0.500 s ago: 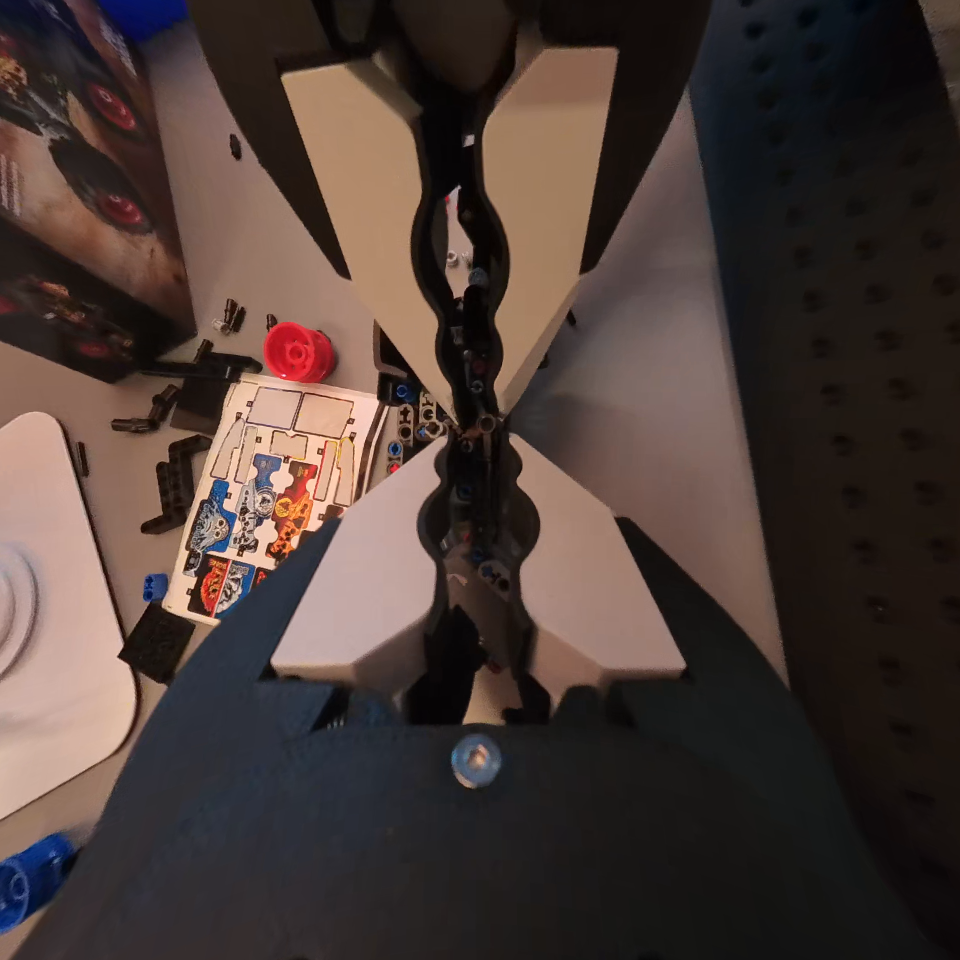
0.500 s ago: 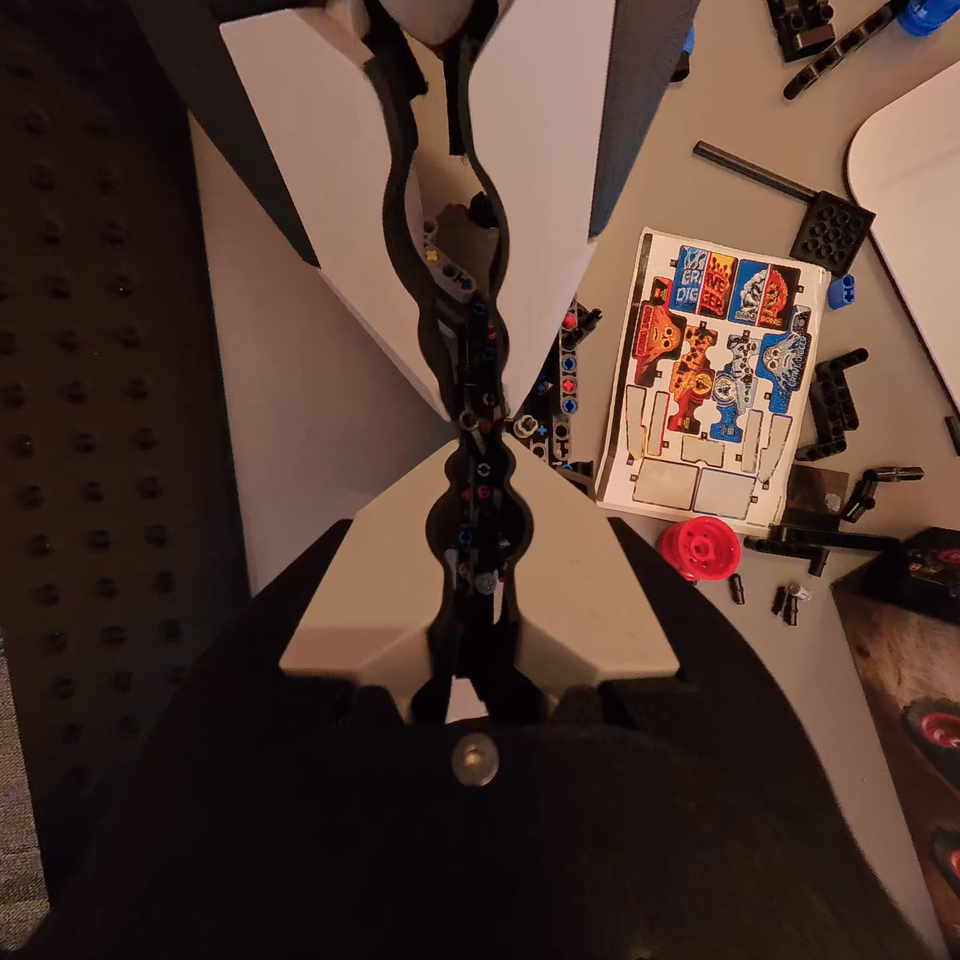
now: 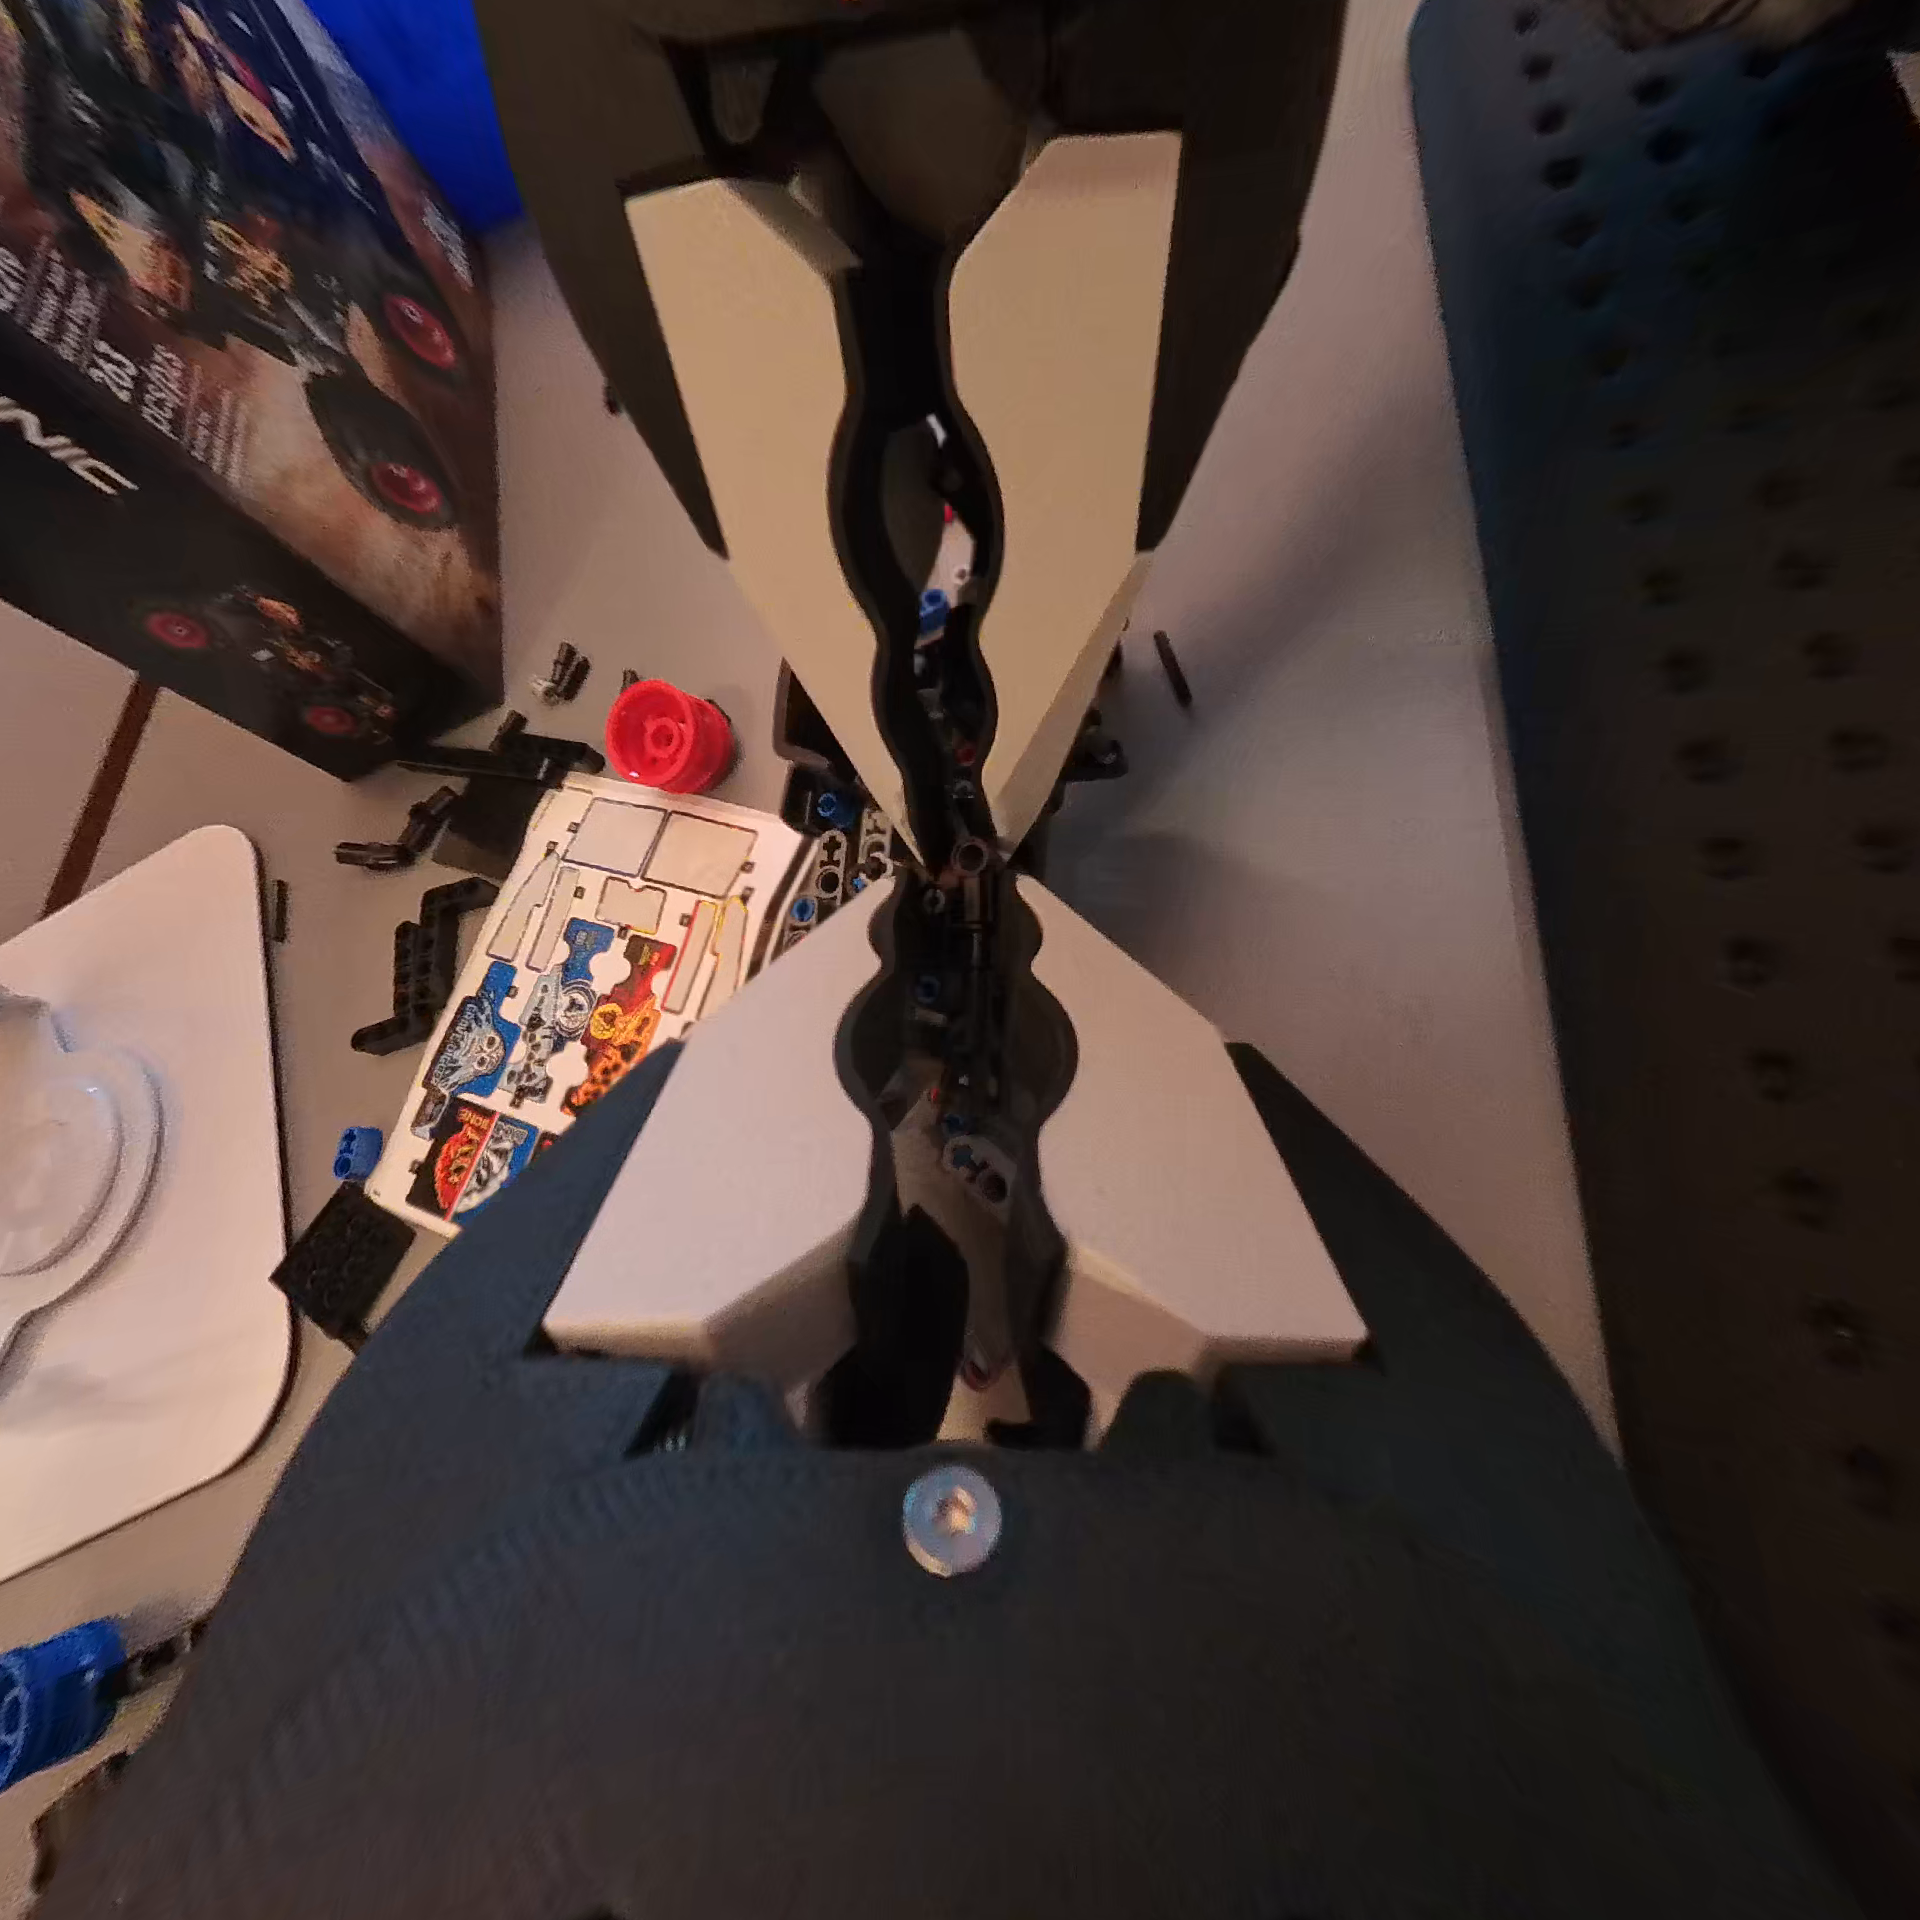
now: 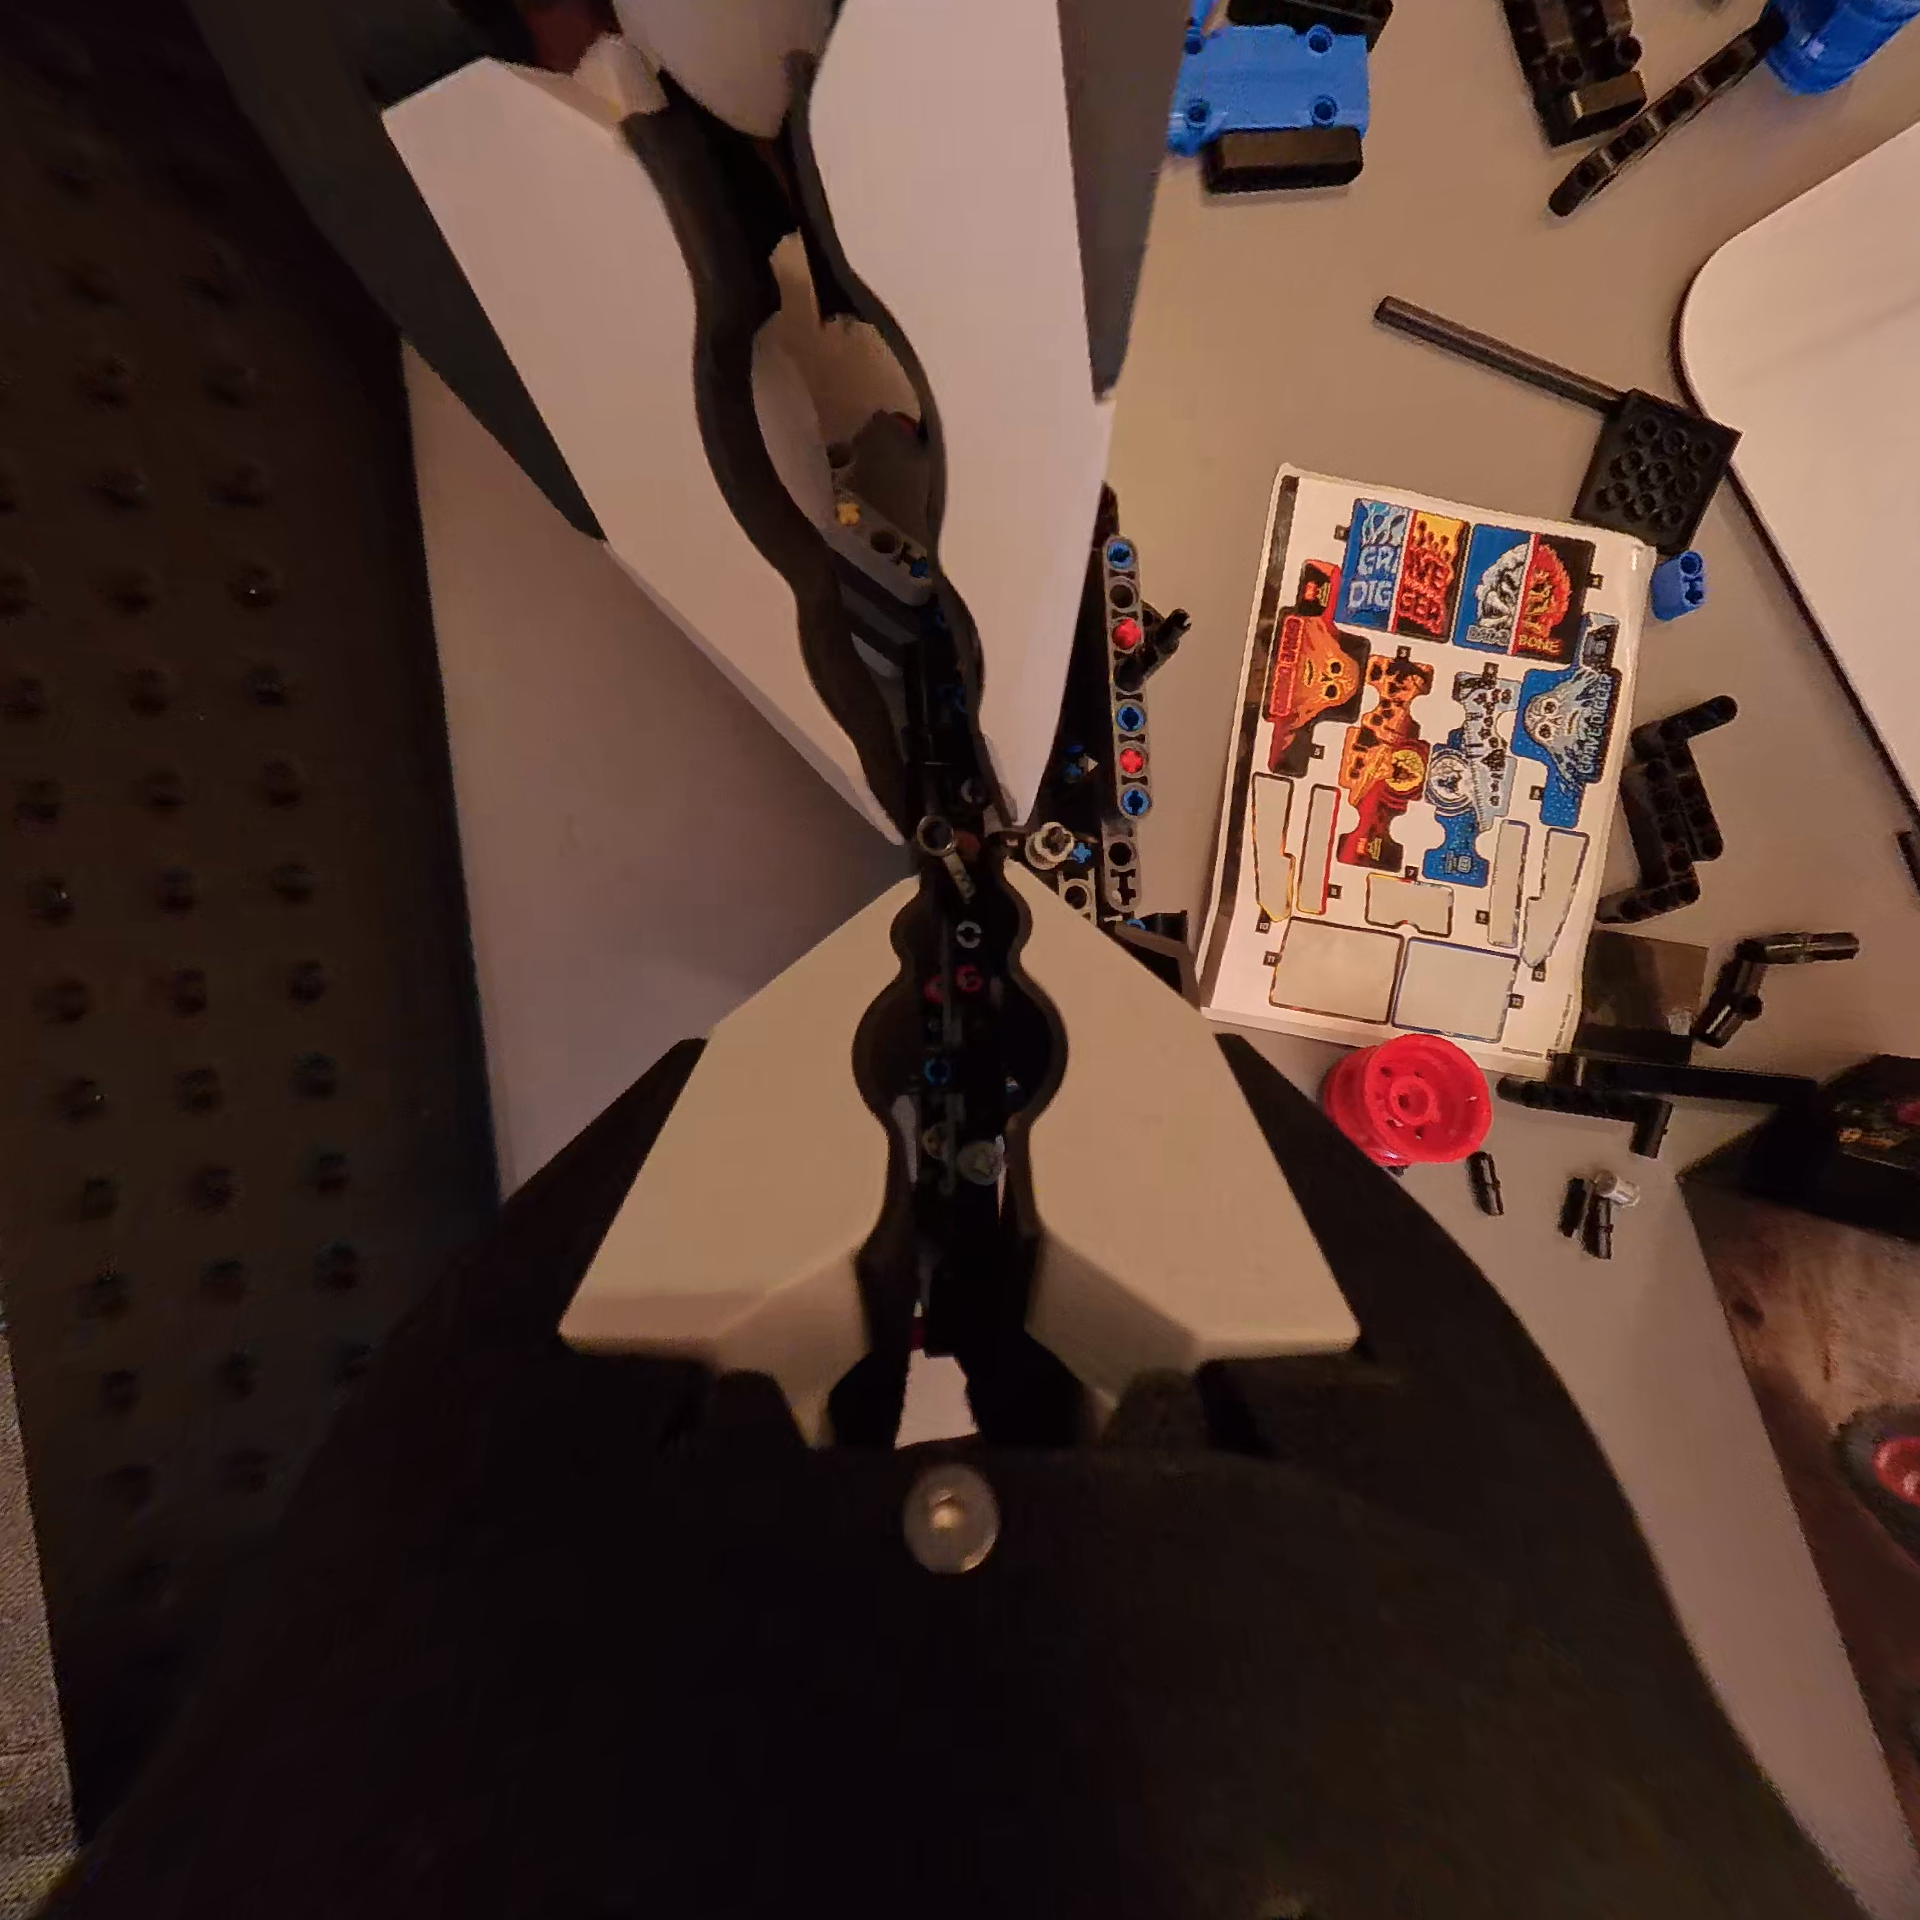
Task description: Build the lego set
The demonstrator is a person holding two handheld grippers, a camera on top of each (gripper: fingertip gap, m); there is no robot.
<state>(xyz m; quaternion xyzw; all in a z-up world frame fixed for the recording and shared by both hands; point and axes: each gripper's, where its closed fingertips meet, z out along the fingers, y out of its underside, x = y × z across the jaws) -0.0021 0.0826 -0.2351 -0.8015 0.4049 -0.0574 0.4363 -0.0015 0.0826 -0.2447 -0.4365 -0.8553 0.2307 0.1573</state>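
From the left wrist view, the box (image 3: 239,416) fills the upper left of the frame, a white board (image 3: 145,1195) sits at the left edge, and the sticker sheet (image 3: 592,987) lies centre-left on the table (image 3: 1299,831) with the red wheel (image 3: 670,732) just above it. At the frame's middle the left hand-held gripper (image 3: 961,883) comes up from the bottom, nearly closed and nipping the dark frame (image 3: 961,997), which runs along the centre line between the tips of both tools. The right wrist view shows the mirror: the right hand-held gripper (image 4: 951,873) closed down on the same frame from the bottom, the other tool meeting it tip to tip from the top. To their right a grey beam (image 4: 1127,717) with red and blue pins sticks out beside the sheet. Loose black pins (image 4: 1486,1179) lie lower right. I'd judge they're pressing a part home at the frame's middle, where a small round bush (image 4: 935,831) shows. Done well, that means both grips squeezing straight along the frame, no twisting, since a thin build like this could bend or pop a pin.
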